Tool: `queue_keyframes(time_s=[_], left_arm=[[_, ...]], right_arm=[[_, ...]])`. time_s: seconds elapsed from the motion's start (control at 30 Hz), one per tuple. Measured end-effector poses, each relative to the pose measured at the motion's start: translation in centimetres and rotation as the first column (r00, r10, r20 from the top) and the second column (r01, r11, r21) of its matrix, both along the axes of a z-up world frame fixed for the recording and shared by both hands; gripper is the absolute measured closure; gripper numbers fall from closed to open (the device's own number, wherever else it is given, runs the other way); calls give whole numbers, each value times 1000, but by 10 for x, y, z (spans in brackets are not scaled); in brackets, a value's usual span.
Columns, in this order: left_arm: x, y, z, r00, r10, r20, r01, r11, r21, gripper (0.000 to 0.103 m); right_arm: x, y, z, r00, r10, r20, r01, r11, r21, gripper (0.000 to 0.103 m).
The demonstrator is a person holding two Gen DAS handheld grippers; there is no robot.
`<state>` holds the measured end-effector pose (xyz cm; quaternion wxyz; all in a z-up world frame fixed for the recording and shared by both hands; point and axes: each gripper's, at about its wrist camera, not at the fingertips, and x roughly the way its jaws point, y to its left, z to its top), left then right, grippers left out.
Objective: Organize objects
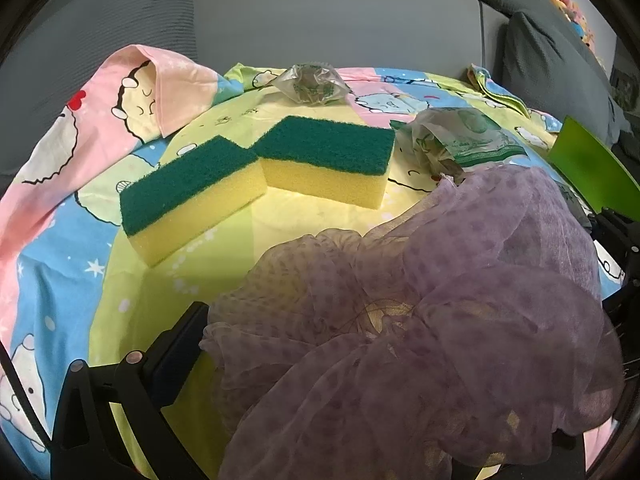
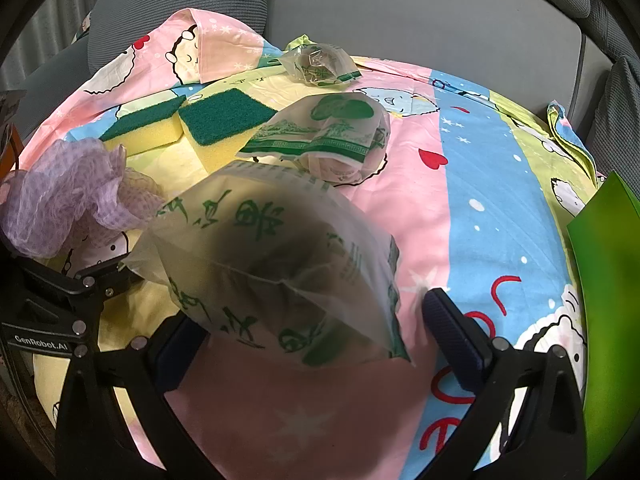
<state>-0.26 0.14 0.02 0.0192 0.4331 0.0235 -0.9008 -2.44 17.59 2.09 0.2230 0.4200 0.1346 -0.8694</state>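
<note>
Nearest the right wrist camera, the right gripper (image 2: 316, 344) is seen with its jaws spread to their widest, one dark finger (image 2: 456, 340) at the right and the other low at the left; a translucent bag with green print (image 2: 280, 264) lies between them, and no pad is seen to press on it, so nothing is counted as held. Nearest the left wrist camera, the left gripper (image 1: 392, 360) is likewise spread wide; only its left finger (image 1: 176, 344) is plainly shown, the right one being largely hidden at the frame edge behind a purple mesh cloth (image 1: 440, 320), which is bunched between the fingers and is not visibly clamped. All items are laid on a cartoon-printed bedsheet (image 2: 480, 200) of pink, blue and yellow-green panels. Beyond the mesh cloth, two yellow sponges with green scouring tops are set side by side: the left sponge (image 1: 192, 196) and the right sponge (image 1: 324, 160), touching at one corner. Just beside the right sponge, to its right, a second crumpled bag with green print (image 2: 328, 136) is recorded. Farther back, near the sheet's rear edge, a small clear crumpled wrapper (image 2: 320, 65) is placed apart from the rest. At the right margin a flat green sheet (image 2: 604, 280) is partly in view. Behind everything, grey sofa cushions (image 1: 340, 12) are noted, over one of which the pink corner of the bedsheet is folded.
</note>
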Motion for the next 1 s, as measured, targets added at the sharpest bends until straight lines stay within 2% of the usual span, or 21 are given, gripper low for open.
queue_keyframes(time_s=[1.0], left_arm=[[0, -1, 0, 1000, 8, -7, -8, 1000, 8, 0]], right_arm=[[0, 1, 0, 1000, 3, -1, -3, 1000, -2, 0]])
